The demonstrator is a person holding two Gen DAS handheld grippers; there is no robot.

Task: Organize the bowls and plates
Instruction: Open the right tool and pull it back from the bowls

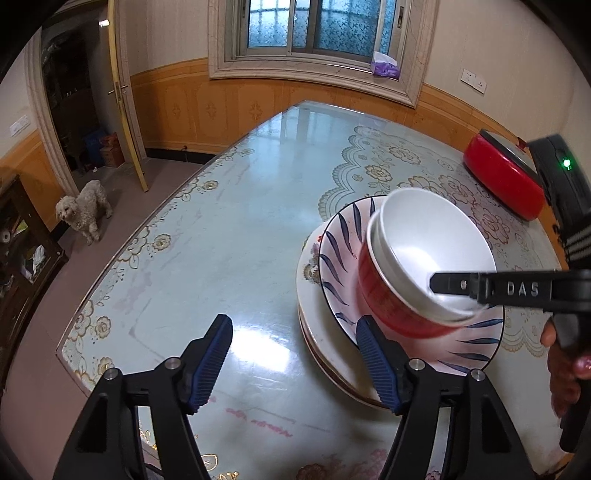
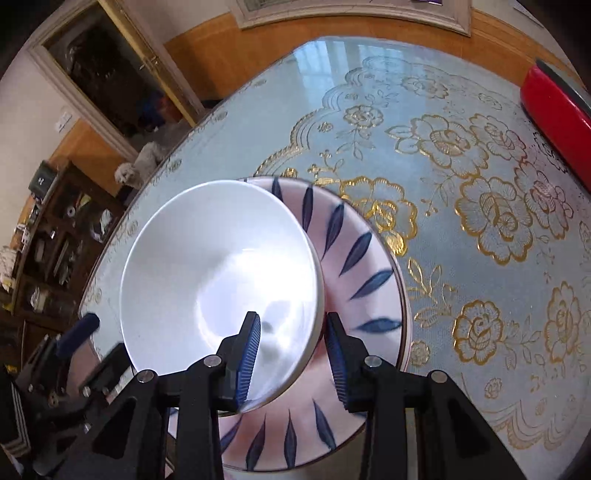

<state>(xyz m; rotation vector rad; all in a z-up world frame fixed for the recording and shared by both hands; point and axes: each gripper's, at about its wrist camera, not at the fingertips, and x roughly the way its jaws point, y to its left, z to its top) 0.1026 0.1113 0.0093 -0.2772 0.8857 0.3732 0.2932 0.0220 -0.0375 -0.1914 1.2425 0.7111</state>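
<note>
Bowl (image 1: 424, 266) rim sits clamped in the right gripper (image 2: 291, 354) above stacked plates (image 1: 332, 280) on the floral table (image 1: 221, 229); left gripper (image 1: 295, 354) gapes. Only the left view shows the window (image 1: 317, 26).

Dining room interior. A window (image 1: 317, 26) with patterned blue glass sits in a pale stone frame above orange wainscoting (image 1: 229, 107); cream wall (image 1: 517, 48) carries a double socket (image 1: 472, 80). An open doorway (image 1: 79, 103) with a yellow-edged door (image 1: 123, 96) stands beyond the surface's far left corner, a dark wooden cabinet (image 1: 22, 243) nearer. Mauve floor (image 1: 122, 214); a white dog (image 1: 85, 210) stands on it.
</note>
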